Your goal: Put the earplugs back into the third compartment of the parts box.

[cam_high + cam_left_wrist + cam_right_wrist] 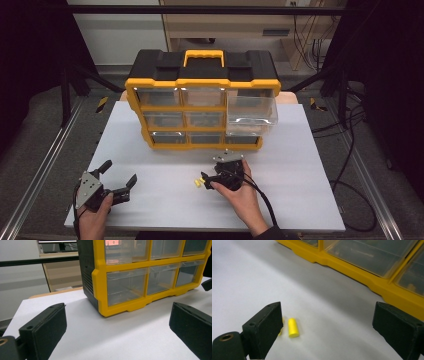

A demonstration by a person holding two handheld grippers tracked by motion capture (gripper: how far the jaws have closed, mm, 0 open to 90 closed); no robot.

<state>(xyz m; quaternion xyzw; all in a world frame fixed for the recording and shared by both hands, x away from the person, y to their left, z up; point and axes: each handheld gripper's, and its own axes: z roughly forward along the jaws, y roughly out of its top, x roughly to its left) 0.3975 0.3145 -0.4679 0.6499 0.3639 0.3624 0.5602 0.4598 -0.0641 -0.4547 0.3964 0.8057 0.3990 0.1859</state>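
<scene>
A: Yellow plugs (293, 327), two small cylinders, lying on the white tabletop (300, 165) in front of the organiser, just left of the right gripper (209, 181).
B: Seen in the right gripper view as well?
A: Yes: one plug in full sight between the jaws, close to the left jaw; the second mostly hidden behind that jaw.
B: Right gripper's jaws?
A: Spread wide, gripping nothing, low over the tabletop.
B: And the left gripper (119, 181)?
A: Also wide open and empty-handed, near the tabletop's front left corner, well apart from the plugs.
B: Organiser?
A: Yellow-and-black drawer organiser (200, 107) standing upright at the back, clear drawer (251, 116) on its right side pulled out.
</scene>
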